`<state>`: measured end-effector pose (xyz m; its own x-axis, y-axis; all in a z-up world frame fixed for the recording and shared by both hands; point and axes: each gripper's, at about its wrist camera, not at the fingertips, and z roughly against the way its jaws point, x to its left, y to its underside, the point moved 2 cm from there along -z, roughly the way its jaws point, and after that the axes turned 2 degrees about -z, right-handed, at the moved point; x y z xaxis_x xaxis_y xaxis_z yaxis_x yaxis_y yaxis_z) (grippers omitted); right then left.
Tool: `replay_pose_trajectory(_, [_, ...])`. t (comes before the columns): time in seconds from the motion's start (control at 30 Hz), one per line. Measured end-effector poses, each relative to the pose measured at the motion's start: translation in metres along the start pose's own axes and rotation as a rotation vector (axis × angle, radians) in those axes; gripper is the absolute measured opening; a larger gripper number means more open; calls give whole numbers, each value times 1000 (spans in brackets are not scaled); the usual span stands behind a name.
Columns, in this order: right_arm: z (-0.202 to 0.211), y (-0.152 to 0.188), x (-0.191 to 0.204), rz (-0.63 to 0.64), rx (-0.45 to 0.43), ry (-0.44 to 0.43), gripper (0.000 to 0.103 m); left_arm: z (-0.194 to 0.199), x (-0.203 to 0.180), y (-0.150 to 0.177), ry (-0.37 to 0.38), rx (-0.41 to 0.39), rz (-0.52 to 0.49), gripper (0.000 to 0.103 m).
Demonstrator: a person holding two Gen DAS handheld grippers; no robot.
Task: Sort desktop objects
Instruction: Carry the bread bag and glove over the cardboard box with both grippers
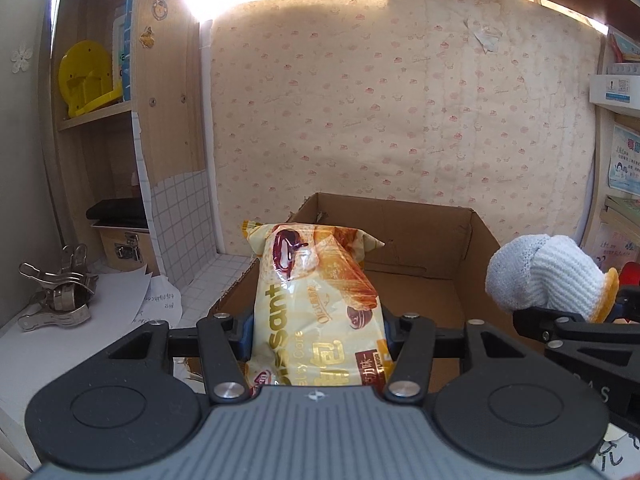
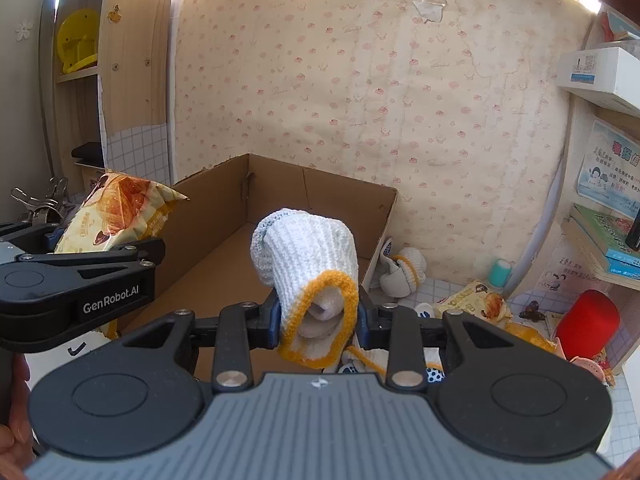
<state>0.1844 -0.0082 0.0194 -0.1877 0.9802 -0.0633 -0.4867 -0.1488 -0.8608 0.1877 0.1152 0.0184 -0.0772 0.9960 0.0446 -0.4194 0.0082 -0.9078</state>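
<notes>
**Both tongs loaded over the box**

My left tongs (image 1: 318, 328) are clamped on the croissant packet (image 1: 316, 292), its long axis running straight away from me, far end tipped up over the near rim of the cardboard box (image 1: 400, 216). My right tongs (image 2: 318, 314) grip a rolled white glove (image 2: 306, 256), yellow cuff toward me, rounded end pointing into the box. Only the right view shows the bench (image 2: 440, 292) beyond the box: more gloves (image 2: 400, 272), a second croissant packet (image 2: 476, 300), a red cup (image 2: 588, 320). Only the left shows paper sheets (image 1: 132, 296) beside the metal clips (image 1: 60, 292).
</notes>
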Motion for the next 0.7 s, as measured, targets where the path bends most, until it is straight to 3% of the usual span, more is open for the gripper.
replay_pose_trajectory(0.7, [-12,-2,1,-7,14,-19,34,-5,1,-3,-33,-10,-19,57])
